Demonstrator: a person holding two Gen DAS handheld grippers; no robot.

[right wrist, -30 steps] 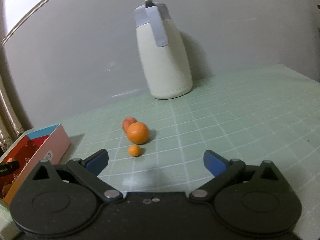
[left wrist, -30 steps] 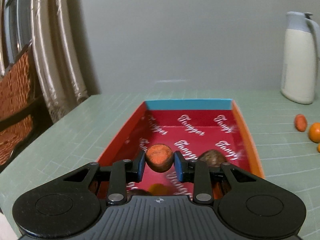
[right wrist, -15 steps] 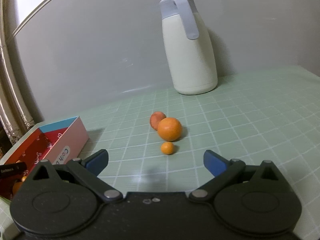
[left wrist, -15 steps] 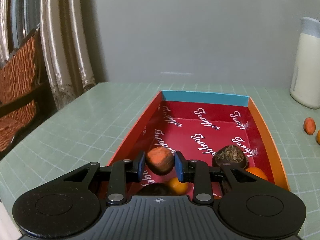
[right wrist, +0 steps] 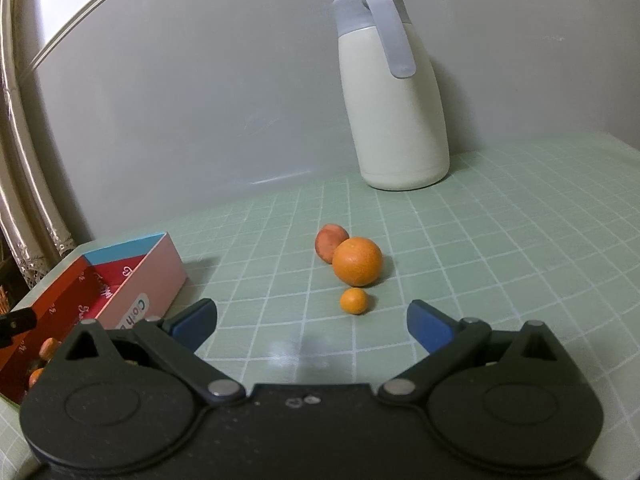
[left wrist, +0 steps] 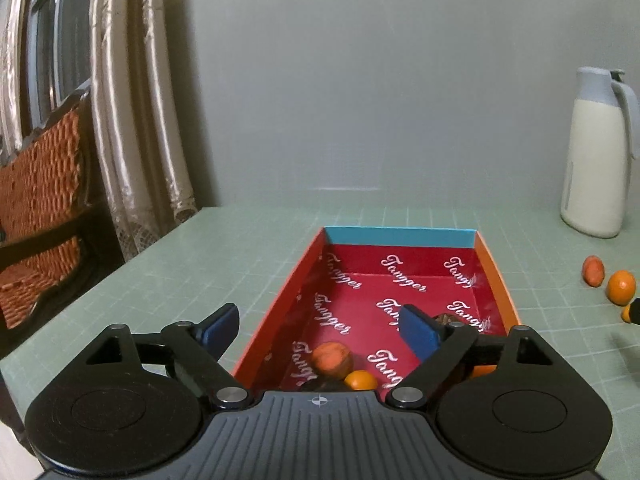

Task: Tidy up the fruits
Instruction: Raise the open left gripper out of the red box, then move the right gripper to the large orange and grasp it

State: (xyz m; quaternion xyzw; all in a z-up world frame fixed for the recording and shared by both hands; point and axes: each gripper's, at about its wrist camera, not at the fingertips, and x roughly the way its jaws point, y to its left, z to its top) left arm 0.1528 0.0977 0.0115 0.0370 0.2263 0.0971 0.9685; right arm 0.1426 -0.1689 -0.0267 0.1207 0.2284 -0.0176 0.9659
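Left gripper (left wrist: 320, 328) over the near end of the red-lined open cardboard box (left wrist: 494, 268); jaws have just been opening, now spread wide, nothing between them. The rough reddish-orange round fruit (left wrist: 333, 360) lies on the box floor near the left wall, touching a small orange kumquat (left wrist: 360, 380). A dark wrinkled fruit (left wrist: 446, 319) sits partly hidden behind the right blue pad.

Right gripper (right wrist: 312, 320) released, empty, above the green gridded mat (right wrist: 500, 248). Right of the box: a large orange (right wrist: 357, 267) touching a reddish fruit (right wrist: 331, 242) behind it, a small kumquat (right wrist: 353, 301) just in front. A cream thermos jug with grey lid (right wrist: 392, 92) stands beyond them, by the wall.
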